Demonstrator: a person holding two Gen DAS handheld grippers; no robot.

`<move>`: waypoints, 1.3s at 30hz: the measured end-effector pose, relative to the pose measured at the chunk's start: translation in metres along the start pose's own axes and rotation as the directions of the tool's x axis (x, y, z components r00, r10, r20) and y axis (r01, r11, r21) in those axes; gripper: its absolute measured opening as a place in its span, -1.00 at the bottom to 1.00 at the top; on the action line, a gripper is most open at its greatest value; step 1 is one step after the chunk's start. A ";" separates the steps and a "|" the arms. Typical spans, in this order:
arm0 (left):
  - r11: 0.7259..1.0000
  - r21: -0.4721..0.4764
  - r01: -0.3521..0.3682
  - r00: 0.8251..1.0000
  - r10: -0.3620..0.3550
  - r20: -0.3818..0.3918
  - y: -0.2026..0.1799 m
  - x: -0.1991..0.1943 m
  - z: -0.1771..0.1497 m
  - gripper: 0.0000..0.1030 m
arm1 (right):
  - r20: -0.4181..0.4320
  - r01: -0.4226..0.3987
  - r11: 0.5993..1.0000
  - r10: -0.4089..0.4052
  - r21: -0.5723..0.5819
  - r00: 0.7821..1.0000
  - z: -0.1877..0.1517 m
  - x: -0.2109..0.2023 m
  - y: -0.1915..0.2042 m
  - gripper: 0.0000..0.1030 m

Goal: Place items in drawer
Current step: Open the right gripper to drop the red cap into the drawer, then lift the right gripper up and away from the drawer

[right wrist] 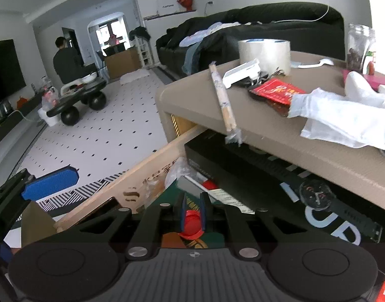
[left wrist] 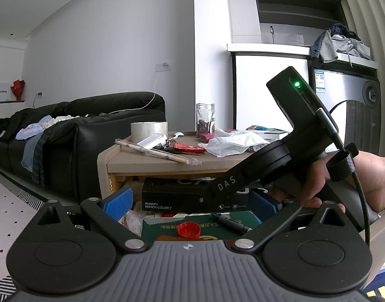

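The drawer (right wrist: 142, 173) stands pulled out under the beige side table (right wrist: 318, 161). In it lie a black watch box (left wrist: 172, 196), a green booklet (left wrist: 162, 226), a black pen (left wrist: 230, 222) and a red bottle cap (left wrist: 189, 229). My left gripper (left wrist: 189, 202) hangs open over the drawer, its blue pads (left wrist: 118, 202) wide apart and nothing between them. My right gripper (right wrist: 193, 205) is narrowed to a slit just above the red cap (right wrist: 191, 226), which rests loose on the booklet. In the left wrist view a hand (left wrist: 368, 176) holds the right gripper's black body (left wrist: 300, 130).
On the table top lie a tape roll (right wrist: 264, 52), wrapped chopsticks (right wrist: 222, 95), a red packet (right wrist: 278, 91), a white plastic bag (right wrist: 343, 115) and a glass jar (right wrist: 359, 47). A black sofa (left wrist: 91, 125) stands behind. A person (right wrist: 65, 60) stands far off by a low table (right wrist: 76, 98).
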State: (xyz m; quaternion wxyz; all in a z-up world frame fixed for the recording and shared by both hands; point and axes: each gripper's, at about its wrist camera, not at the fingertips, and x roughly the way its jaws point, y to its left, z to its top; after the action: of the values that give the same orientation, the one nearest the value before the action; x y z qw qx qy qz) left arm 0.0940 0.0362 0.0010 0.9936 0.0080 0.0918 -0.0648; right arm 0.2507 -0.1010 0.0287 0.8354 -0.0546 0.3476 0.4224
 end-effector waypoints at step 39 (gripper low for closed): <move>0.999 0.019 -0.031 0.999 0.032 -0.015 -0.003 0.000 0.002 0.97 | 0.292 0.251 0.961 -0.274 0.115 0.916 0.007 -0.099 0.005 0.35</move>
State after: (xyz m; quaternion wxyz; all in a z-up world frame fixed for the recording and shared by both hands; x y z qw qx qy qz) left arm 0.0941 0.0328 0.0030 0.9937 0.0193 0.0988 -0.0499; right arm 0.2112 -0.1608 0.0970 0.9295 -0.0031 0.2194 0.2963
